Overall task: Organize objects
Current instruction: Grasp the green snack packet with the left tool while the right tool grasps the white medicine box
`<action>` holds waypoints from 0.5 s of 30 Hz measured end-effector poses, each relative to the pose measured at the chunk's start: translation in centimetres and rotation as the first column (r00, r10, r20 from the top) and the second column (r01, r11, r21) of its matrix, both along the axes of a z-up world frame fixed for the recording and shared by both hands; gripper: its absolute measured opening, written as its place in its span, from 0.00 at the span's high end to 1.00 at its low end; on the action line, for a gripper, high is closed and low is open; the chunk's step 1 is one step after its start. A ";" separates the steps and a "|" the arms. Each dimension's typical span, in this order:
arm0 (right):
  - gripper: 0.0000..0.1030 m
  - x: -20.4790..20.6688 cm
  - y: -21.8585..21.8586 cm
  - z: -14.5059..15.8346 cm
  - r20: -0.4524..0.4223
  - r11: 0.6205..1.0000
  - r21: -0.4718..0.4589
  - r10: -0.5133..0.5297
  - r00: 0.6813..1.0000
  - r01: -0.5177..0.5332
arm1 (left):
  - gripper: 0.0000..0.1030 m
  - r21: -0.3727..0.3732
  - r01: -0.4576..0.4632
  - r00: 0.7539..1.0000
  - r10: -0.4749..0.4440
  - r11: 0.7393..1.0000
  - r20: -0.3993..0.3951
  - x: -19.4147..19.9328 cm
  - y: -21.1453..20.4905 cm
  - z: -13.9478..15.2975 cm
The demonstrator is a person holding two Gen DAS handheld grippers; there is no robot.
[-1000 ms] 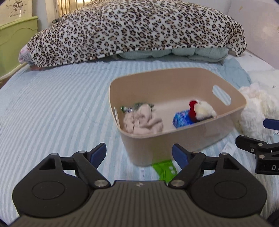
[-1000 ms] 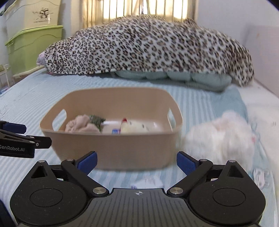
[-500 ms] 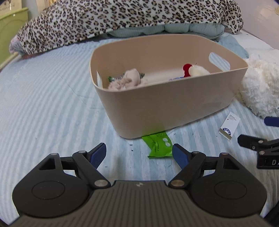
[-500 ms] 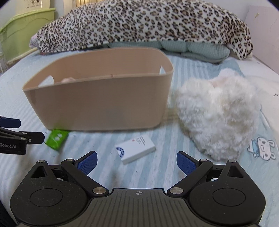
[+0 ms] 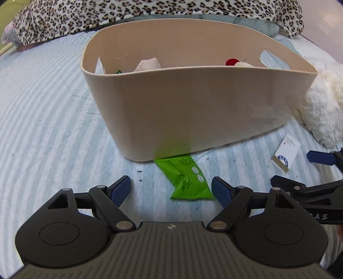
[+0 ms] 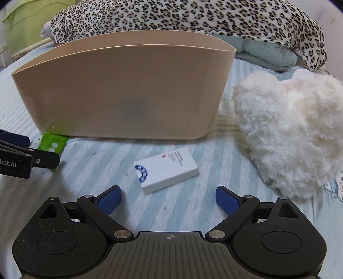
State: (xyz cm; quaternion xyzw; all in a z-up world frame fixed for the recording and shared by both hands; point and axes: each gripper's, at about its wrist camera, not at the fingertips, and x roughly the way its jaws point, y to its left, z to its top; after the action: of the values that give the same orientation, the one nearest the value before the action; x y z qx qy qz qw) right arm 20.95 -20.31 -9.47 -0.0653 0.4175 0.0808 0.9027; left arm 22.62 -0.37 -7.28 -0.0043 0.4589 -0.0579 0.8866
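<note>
Currently, left wrist view: left gripper [image 5: 170,188] low over the striped blue bedsheet [image 5: 49,120], jaws spread wide, nothing held. Green wipes packet [image 5: 184,179] lies flat between and just ahead of the blue pads [image 5: 120,190], its far end touching or tucked under the base of the beige plastic bin [image 5: 193,103]; can't tell which. Print on the packet too small to read. Bin wall blocks most of the contents; only the tops of a pink plush [image 5: 149,64] and a red-and-white toy [image 5: 236,62] show over the rim. White fluffy plush [image 5: 323,103] sits right of the bin. Small white box [image 5: 286,155] with a blue round logo lies on the sheet near the right gripper [image 5: 306,169], which comes in from the right edge, partial lettering "AS" on its body. Leopard-print blanket [image 5: 150,10] behind. Right wrist view: right gripper [image 6: 168,200] also wide open and empty, white box [image 6: 166,172] just ahead of it, angled, a red mark and fine text unreadable. Bin [image 6: 128,90] directly behind the box, fluffy plush [image 6: 293,133] to the right, just beside the bin. Left gripper [image 6: 27,159] enters at left, reads "bot.AI", partly covering the green packet [image 6: 52,144]. Green storage container [image 6: 23,25] far left.
</note>
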 end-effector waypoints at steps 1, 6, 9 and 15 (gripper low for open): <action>0.08 0.2 -0.1 -0.1 0.005 1.000 0.000 0.002 1.000 -0.002 | 0.19 -0.008 -0.005 1.000 0.005 1.000 -0.002 0.2 0.0 -0.1; 0.18 1.2 -0.2 -0.2 0.044 1.000 -0.019 -0.021 0.999 0.021 | 0.22 -0.007 -0.015 1.000 0.015 1.000 0.010 0.9 -0.1 -0.3; 0.36 1.3 -0.6 -0.3 0.056 0.999 0.008 -0.050 0.997 0.049 | 0.41 0.023 0.002 0.999 -0.003 1.000 0.034 0.6 -0.3 -0.3; 0.44 0.9 -0.6 -0.3 0.071 0.998 0.015 -0.068 0.995 0.067 | 0.69 0.022 0.028 0.998 -0.029 0.999 0.048 -0.2 -0.4 -0.1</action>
State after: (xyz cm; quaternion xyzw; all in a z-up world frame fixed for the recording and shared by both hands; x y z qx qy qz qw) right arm 21.81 -20.92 -9.72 -0.0482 0.3865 0.0503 0.9196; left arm 22.44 -0.73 -7.40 0.0133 0.4378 -0.0658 0.8965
